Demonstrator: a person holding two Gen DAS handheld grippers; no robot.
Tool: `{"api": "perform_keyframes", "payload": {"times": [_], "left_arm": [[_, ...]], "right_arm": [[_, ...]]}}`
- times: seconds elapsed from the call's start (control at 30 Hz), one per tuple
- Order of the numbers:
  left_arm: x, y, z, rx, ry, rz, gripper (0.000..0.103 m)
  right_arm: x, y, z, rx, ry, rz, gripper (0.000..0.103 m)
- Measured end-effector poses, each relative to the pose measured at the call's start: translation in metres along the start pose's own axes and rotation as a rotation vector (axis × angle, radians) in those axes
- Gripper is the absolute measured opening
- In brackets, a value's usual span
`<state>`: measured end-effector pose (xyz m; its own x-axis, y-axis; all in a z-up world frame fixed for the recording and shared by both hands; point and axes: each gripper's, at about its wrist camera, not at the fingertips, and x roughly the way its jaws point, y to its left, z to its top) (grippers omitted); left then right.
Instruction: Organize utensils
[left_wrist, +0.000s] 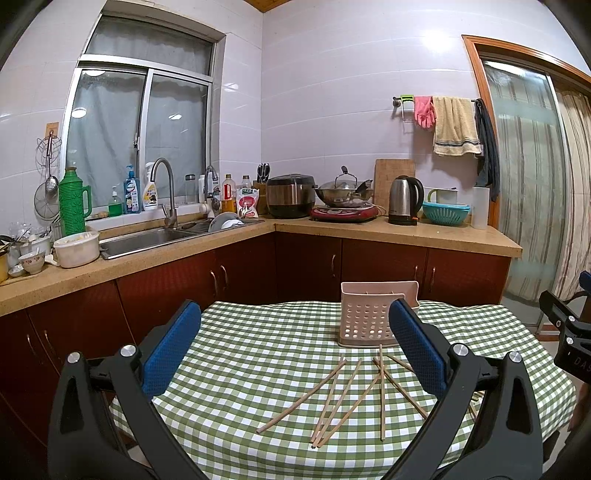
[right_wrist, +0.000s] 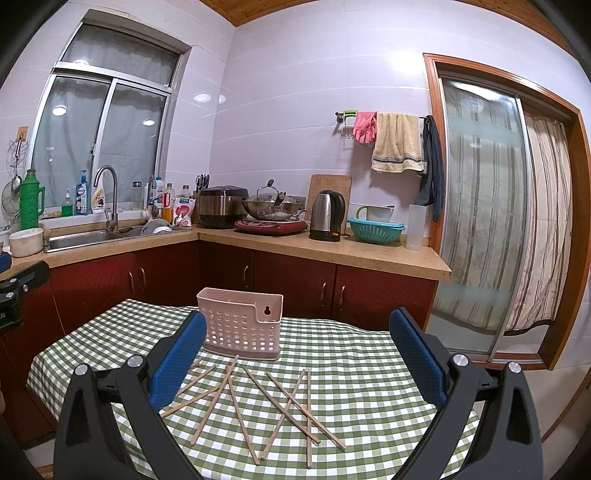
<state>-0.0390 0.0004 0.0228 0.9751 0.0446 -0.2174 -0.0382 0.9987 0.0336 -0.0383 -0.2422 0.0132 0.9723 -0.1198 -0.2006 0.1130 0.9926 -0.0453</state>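
**Operator:** On the checked counter (right_wrist: 369, 369), right in front of me, the chopsticks (right_wrist: 258, 402) lie scattered and crossed over one another. Behind them stands the pink holder (right_wrist: 240, 325), upright, open at the top, nothing in it that I can see.

**Partner:** And your grippers?

**Operator:** Both hang above the cloth with nothing between their blue pads. The left gripper (left_wrist: 295, 350) has its jaws spread wide; the right gripper (right_wrist: 299, 354) likewise, wide apart and empty. Neither touches a stick.

**Partner:** So which one do you take first?

**Operator:** I'd judge an outlying stick is best, one that lies on top and isn't pinned under another. From the left wrist view the leftmost chopstick (left_wrist: 303, 395) runs clear of the tangle along most of its length. Lifting a buried one would likely drag its neighbours toward the edge.

**Partner:** How would you grip it?

**Operator:** Come down with the jaws straddling the stick across its length, near the middle so it doesn't tip, and close gently. These are thin and round, so I expect they could roll or twist out of a hurried pinch. Then I'd tilt it upright and lower it into the holder's open top, which sits just behind the pile, so the carry is short.
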Motion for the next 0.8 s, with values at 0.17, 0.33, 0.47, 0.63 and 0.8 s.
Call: {"api": "perform_keyframes", "payload": {"times": [0.17,0.33,0.47,0.63,0.8], "left_arm": [[0.003,-0.001,-0.003,0.003,0.010,0.000,0.099],[0.012,-0.001,-0.005,0.006,0.029,0.002,0.099],[0.023,-0.004,-0.011,0.020,0.054,0.002,0.099],[0.049,-0.002,-0.028,0.020,0.122,-0.021,0.099],[0.083,0.001,-0.056,0.031,0.208,-0.026,0.099]], "right_arm": [[0.000,0.001,0.000,-0.004,0.002,0.001,0.097],[0.005,0.001,-0.004,-0.010,0.013,0.005,0.097],[0.016,-0.001,-0.011,-0.007,0.035,0.032,0.097],[0.040,-0.003,-0.031,-0.003,0.092,0.063,0.097],[0.071,-0.008,-0.066,0.014,0.168,0.103,0.097]]}}
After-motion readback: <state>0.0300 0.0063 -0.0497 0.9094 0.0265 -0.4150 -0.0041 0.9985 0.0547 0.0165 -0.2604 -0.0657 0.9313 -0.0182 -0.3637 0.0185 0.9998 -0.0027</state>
